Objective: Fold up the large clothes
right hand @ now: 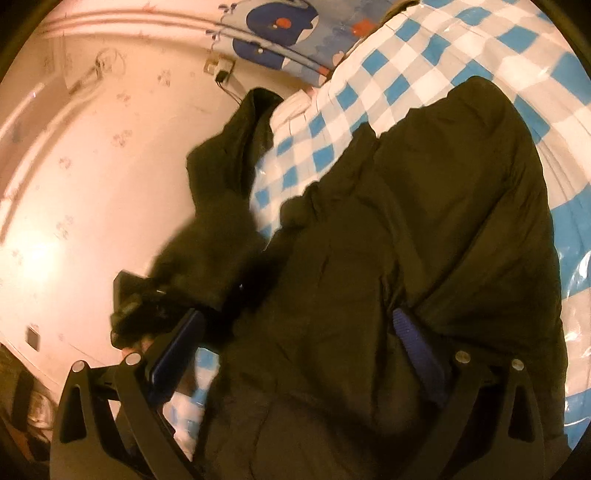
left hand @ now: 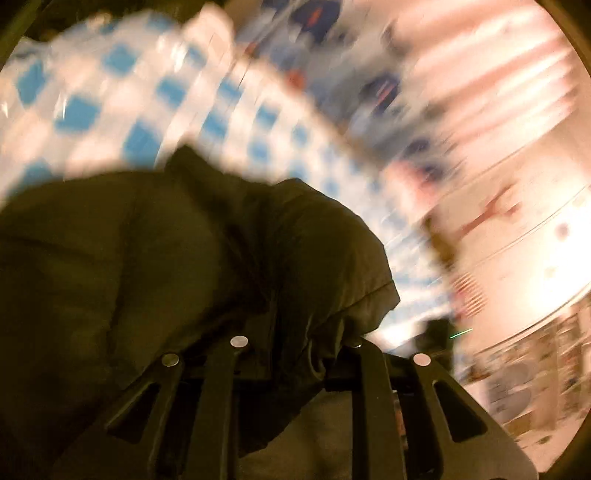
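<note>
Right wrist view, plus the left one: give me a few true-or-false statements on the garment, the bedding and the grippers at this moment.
1. The garment is dark. True.
2. It lies on a plain red sheet. False: the sheet under it is blue-and-white checked.
3. The left wrist view is sharp. False: its background is smeared by motion blur.
4. Dark fabric bunches between the left gripper fingers. True.
5. The right gripper is shut on nothing. False: its fingers stand wide apart with garment fabric between them.

One dark garment [right hand: 424,229], one blue-checked cover [right hand: 417,62], one cartoon pillow [right hand: 273,22], two claws [right hand: 295,369]
</note>
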{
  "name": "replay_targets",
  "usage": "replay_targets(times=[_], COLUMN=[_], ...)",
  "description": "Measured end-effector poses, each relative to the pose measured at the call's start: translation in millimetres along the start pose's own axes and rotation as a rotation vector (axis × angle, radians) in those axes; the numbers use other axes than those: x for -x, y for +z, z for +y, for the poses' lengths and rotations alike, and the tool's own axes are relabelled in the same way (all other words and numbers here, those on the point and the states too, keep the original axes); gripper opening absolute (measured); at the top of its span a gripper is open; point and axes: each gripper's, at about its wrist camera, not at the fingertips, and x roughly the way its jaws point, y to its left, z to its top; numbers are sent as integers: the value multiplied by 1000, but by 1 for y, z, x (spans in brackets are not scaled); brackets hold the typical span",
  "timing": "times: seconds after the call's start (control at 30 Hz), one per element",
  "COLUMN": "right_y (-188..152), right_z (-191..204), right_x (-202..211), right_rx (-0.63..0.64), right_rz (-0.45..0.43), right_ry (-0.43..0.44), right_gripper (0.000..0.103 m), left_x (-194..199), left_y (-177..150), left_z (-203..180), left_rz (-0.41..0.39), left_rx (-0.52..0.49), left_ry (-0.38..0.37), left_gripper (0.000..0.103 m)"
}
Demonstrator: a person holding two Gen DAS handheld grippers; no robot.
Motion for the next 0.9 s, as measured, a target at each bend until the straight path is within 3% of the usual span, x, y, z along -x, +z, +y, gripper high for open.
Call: replay_targets(times=[0.03,0.07,0.13,0.17,0.2,0.3,0.37,0.43,0.5,0.57,0.6,0.63,0.7,0.73,0.77,0.83,0.9], right_y=[0,1,3,4,4,2,-1,-3,-3,-3,-3,-3,-2,-2,-2,-2,-2], right_z=[-3,-3,3,6,9,12,9,5,3,1,0,-1,-3,-4,-4,-6,-5], right_x=[0,1,6,10,11,8,6,5,5,7,8,8,9,9,9,9,8], right_rx=[-16,-30,-21,-4,7,13,-1,-16,-33,-41,-46,-50,-55,-59,-62,-71,-72], right_rz=[4,0,-24,-32,-38,-31,-24,-20,-23,-24,-26,-26,-24,-23,-23,-22,-19], right_ry=[4,15,33,32,30,31,36,41,51,56,59,61,64,64,66,75,80], right_gripper=[97,97,97,97,97,97,97,97,97,97,97,97,97,97,97,97,97], left_x=[-20,-34,-33,-26,-17,16,25,16,-14,-62,-83,-96,-114,-118,-116,-101,-86], left_y=[-7,-14,-20,-22,-24,-44,-61,-83,-96,-93,-84,-77,-59,-48,-38,-16,-11], left_z=[3,5,-1,-12,-26,-94,-131,-163,-176,-163,-151,-142,-116,-107,-99,-91,-89], left_rz=[44,78,64,45,13,-160,-237,-221,-116,42,96,155,273,276,271,234,201], left_rx=[-15,-23,-61,-112,-180,-564,-789,-1046,-1202,-1289,-1284,-1247,-1092,-1000,-906,-692,-588], left_ry=[94,170,257,325,410,709,743,730,734,816,856,845,762,717,659,505,409], left_gripper=[28,29,33,44,55,79,87,92,92,92,92,92,92,87,76,39,24])
